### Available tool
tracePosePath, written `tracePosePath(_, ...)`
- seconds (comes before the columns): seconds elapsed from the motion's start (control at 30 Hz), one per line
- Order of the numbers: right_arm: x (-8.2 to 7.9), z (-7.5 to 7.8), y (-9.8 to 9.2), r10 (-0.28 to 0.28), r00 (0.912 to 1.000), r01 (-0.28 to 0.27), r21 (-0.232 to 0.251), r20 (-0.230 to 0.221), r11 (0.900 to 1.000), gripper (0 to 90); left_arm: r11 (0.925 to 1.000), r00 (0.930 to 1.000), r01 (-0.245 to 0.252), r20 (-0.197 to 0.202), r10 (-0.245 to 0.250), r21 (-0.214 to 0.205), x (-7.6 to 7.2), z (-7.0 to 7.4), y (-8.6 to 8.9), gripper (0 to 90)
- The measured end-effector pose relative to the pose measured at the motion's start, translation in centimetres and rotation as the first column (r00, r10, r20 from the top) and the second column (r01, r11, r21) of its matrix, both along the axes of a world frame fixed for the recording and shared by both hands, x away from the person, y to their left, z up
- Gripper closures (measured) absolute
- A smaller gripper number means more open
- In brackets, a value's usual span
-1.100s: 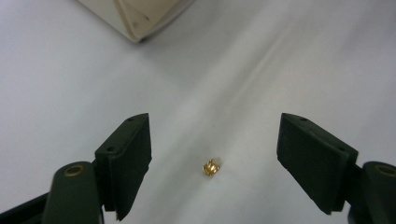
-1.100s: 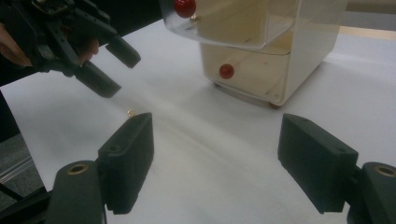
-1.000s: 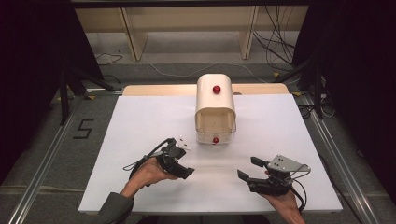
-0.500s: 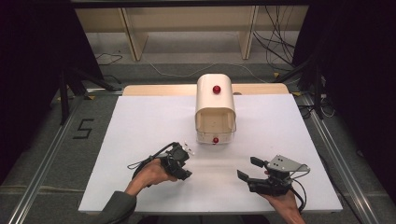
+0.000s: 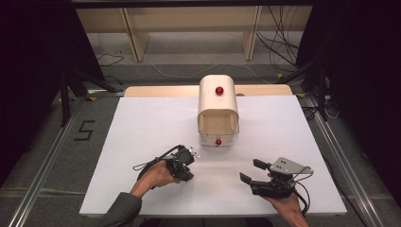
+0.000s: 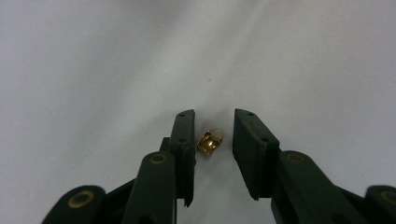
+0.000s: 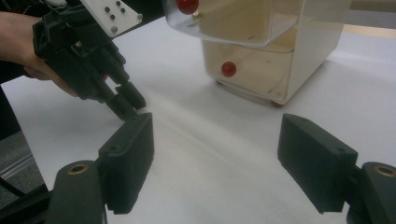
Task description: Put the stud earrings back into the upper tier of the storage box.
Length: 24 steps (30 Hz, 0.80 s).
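Grey floor (image 5: 56,146) with a taped "5" (image 5: 84,130) — wooden frame (image 5: 189,23) and cables (image 5: 279,42) beyond.

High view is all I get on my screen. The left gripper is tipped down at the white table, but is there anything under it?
Observer: Yes. The left gripper view shows a tiny gold-coloured piece with a pale tip lying on the white table, between the jaws of the left gripper.
Operator: Is it gripped?
Observer: Not yet. The jaws stand open with a gap on either side of it.
Operator: And that cream box with the red knobs?
Observer: The right gripper view shows that the cream box has a clear front flap, and that the right gripper is wide open, holding nothing.
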State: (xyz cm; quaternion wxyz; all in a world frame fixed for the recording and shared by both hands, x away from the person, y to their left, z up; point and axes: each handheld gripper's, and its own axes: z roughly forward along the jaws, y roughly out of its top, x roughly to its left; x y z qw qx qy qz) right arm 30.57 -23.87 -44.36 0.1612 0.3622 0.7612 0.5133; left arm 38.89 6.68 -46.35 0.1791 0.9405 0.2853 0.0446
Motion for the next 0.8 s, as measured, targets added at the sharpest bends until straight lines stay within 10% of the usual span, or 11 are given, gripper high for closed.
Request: tracePosePath(0.8,-0.1,0.1,-0.1,0.000,1.0000,0.000,0.003,0.003,1.0000,27.9,0.9921,0.9984,-0.056,-0.018,0.054,-0.113,0.4,1.4,1.4,81.4)
